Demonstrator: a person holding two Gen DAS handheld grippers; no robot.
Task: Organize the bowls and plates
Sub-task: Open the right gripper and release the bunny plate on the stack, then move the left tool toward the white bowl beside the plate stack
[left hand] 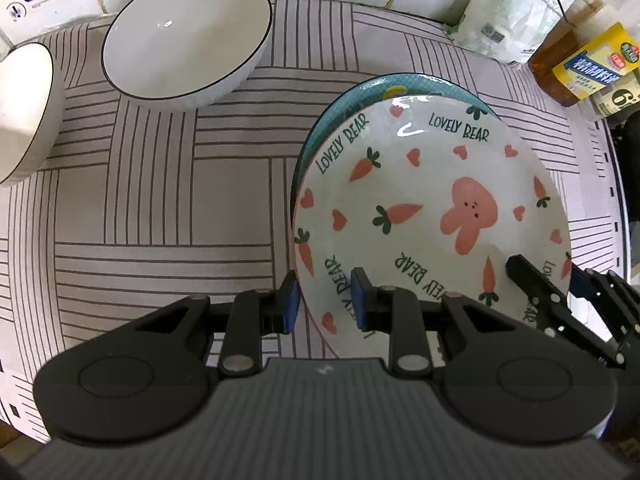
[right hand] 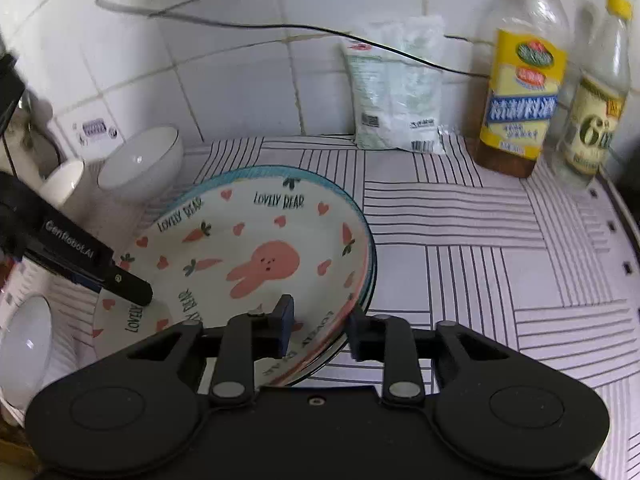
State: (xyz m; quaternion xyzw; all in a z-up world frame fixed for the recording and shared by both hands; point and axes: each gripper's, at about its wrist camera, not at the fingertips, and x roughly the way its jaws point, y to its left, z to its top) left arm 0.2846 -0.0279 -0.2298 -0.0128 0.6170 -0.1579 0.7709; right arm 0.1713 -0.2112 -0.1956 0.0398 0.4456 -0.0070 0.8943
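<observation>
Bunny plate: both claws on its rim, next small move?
Probably open both and back off. The white rabbit-and-carrot plate already appears nested on the teal-rimmed plate; the left claw and right claw straddle its near rim.

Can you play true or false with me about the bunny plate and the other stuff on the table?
1. The bunny plate lies on top of a blue plate. True.
2. Both grippers, left and right, straddle the bunny plate's rim. True.
3. The big white bowl is full of soup. False: it is empty.
4. The yellow-label bottle lies on its side. False: it stands upright.
5. The bunny plate says LOVELY CAT. False: it says LOVELY BEAR.
</observation>
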